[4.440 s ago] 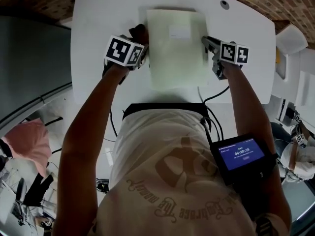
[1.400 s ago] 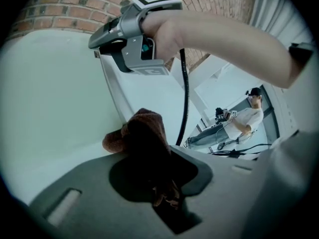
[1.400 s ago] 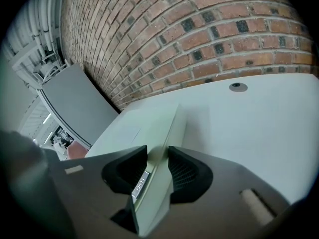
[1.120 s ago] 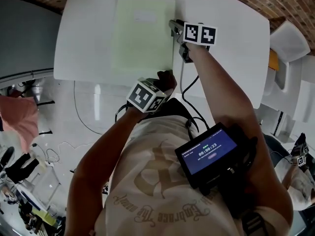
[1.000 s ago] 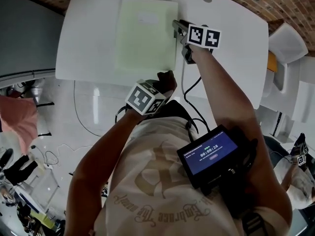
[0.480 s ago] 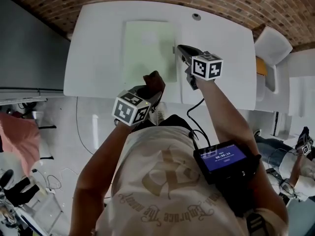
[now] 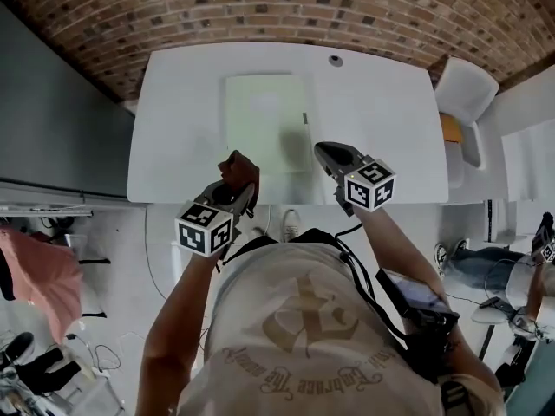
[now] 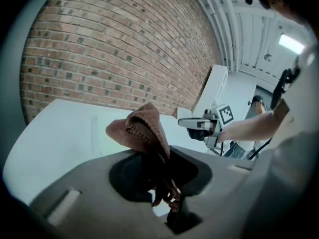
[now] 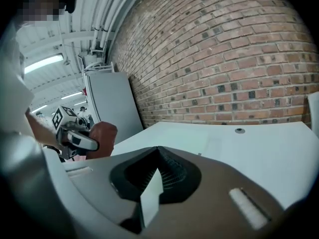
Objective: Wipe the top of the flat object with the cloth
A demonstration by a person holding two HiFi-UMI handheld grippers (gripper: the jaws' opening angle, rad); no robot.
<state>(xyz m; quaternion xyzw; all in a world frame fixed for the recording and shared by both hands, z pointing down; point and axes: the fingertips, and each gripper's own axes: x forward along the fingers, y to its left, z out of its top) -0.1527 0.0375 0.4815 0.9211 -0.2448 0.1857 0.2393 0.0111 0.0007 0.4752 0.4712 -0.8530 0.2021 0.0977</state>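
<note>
The flat object [image 7: 264, 124] is a pale green sheet lying on the white table [image 7: 381, 111], left of centre. In the head view my left gripper [image 7: 236, 180] hovers at the table's near edge, below the sheet's near left corner. It is shut on a bunched brown cloth [image 7: 238, 168] that sticks up from its jaws [image 8: 144, 128]. My right gripper [image 7: 325, 152] is lifted over the table's near edge, just right of the sheet, and touches nothing. In the right gripper view its jaws [image 9: 158, 171] are shut with nothing between them.
A small round hole [image 7: 335, 60] marks the table's far side. Behind the table is a brick wall [image 7: 286, 7]. A white chair [image 7: 464, 89] stands at the right end and a grey panel [image 7: 52, 120] at the left. A pink cloth [image 7: 43, 276] hangs at the lower left.
Both grippers have drawn back from the sheet toward the table's near edge. The right gripper left the sheet's right edge. The head camera has pulled back, showing more of the table and wall.
</note>
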